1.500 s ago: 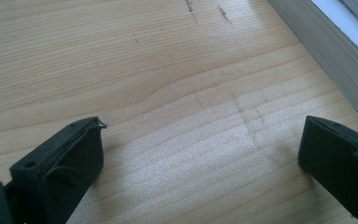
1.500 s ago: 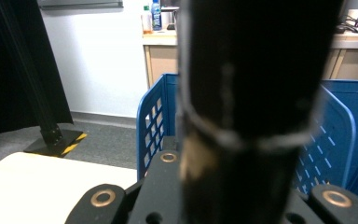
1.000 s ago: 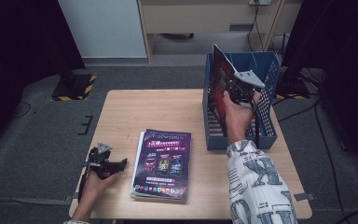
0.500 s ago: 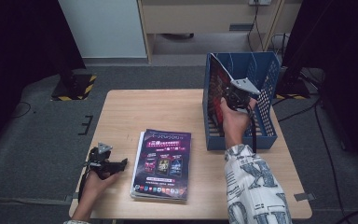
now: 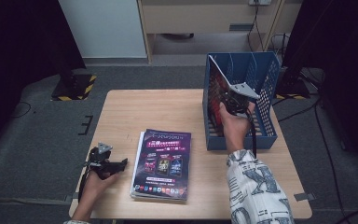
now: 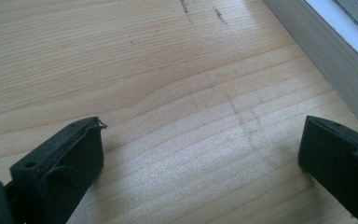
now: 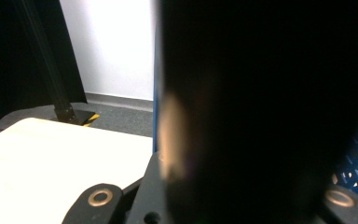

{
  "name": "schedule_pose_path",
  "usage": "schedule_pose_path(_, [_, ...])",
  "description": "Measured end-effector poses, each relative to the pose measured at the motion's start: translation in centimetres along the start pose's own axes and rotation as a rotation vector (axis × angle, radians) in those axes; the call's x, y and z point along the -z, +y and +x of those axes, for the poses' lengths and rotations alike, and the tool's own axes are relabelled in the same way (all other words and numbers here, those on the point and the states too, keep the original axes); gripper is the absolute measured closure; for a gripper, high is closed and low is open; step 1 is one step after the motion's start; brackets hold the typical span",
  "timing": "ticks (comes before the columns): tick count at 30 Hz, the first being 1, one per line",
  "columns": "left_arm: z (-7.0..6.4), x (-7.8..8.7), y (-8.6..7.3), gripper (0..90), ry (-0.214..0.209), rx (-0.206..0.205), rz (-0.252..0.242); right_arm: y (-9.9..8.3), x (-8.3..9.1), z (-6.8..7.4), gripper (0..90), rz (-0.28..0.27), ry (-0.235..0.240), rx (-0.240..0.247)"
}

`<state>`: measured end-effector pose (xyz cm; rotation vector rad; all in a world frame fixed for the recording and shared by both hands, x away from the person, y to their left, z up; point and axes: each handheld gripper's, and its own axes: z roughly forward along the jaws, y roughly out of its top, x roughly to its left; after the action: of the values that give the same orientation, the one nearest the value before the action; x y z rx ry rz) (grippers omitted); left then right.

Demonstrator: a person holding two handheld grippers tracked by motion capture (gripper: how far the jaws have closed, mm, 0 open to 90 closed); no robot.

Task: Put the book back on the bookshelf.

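Note:
In the high view, a stack of dark-covered magazines lies flat at the table's front middle. My left gripper rests on the table just left of the stack. Its jaws stand open with only bare wood between them in the left gripper view, and the stack's page edge shows at upper right. My right gripper is inside the blue file rack, shut on an upright magazine that leans against the rack's left wall. In the right gripper view this magazine is a dark blur close to the camera.
The blue rack stands at the table's back right, its dividers forming several slots. The wooden table is bare at its back left. Dark stands and cables sit on the floor around it.
My right gripper has sunk a little lower and nearer inside the rack, taking the magazine down with it. The left gripper and the stack have not moved.

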<state>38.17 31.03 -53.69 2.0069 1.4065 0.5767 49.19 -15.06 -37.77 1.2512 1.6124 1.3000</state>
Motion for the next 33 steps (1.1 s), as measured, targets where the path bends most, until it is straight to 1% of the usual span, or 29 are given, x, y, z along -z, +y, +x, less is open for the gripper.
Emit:
schedule_pose_path(6, [0.0,0.0,0.0,0.0,0.0,-0.002,0.002,0.0,-0.1,-0.1,81.8,0.004,0.023,-0.004])
schedule_pose_path(7, [0.0,0.0,0.0,0.0,0.0,-0.002,0.002,0.1,-0.1,-0.1,82.4,0.006,0.029,-0.006])
schedule_pose_path(8, [0.0,0.0,0.0,0.0,0.0,-0.002,0.001,0.2,-0.1,-0.2,84.9,0.012,0.033,-0.005])
schedule_pose_path(9, [0.0,0.0,0.0,0.0,0.0,-0.002,0.001,0.2,-0.1,-0.2,84.9,0.012,0.033,-0.005])
schedule_pose_path(10, [0.0,0.0,0.0,0.0,0.0,-0.002,0.002,0.3,-0.2,-0.3,86.3,0.017,0.026,0.003])
schedule_pose_path(12, [0.0,0.0,0.0,0.0,0.0,-0.002,0.001,0.4,-0.2,-0.3,86.6,0.018,0.021,0.001])
schedule_pose_path(13, [0.0,0.0,0.0,0.0,0.0,-0.002,0.001,0.5,-0.2,-0.4,86.7,0.021,0.014,0.002])
schedule_pose_path(14, [0.0,0.0,0.0,0.0,0.0,-0.002,0.002,0.7,-0.2,-0.4,86.9,0.027,-0.011,0.003])
schedule_pose_path(15, [0.0,0.0,0.0,0.0,0.0,-0.002,0.002,0.7,-0.2,-0.4,86.9,0.027,-0.011,0.003])
schedule_pose_path(17, [0.0,0.0,0.0,0.0,0.0,-0.001,0.0,0.9,-0.2,-0.5,87.0,0.024,-0.037,0.008])
schedule_pose_path(19, [0.0,0.0,0.0,0.0,0.0,-0.001,0.001,1.1,-0.2,-0.6,87.0,0.015,-0.062,0.009])
schedule_pose_path(20, [0.0,0.0,0.0,0.0,0.0,-0.001,0.001,1.3,-0.2,-0.7,86.9,0.0,-0.084,0.015])
schedule_pose_path(21, [0.0,0.0,0.0,0.0,0.0,-0.001,0.001,1.3,-0.2,-0.7,86.9,0.0,-0.084,0.015])
schedule_pose_path(23, [0.0,0.0,0.0,0.0,-0.001,-0.002,0.001,1.5,-0.2,-0.8,86.9,-0.006,-0.107,0.023])
schedule_pose_path(24, [0.0,0.0,0.0,0.0,0.0,-0.002,0.001,1.6,-0.3,-0.8,86.9,-0.007,-0.111,0.02])
schedule_pose_path(25, [0.0,0.0,0.0,0.0,0.0,0.0,0.0,1.6,-0.5,-0.8,86.9,-0.007,-0.129,0.023])
schedule_pose_path(30, [0.0,0.0,0.0,0.0,-0.001,-0.002,0.002,1.2,-0.9,-0.7,86.9,-0.004,-0.153,0.035])
schedule_pose_path(33, [0.0,0.0,0.0,0.0,-0.001,-0.002,0.002,0.9,-1.2,-0.5,86.9,-0.009,-0.157,0.023])
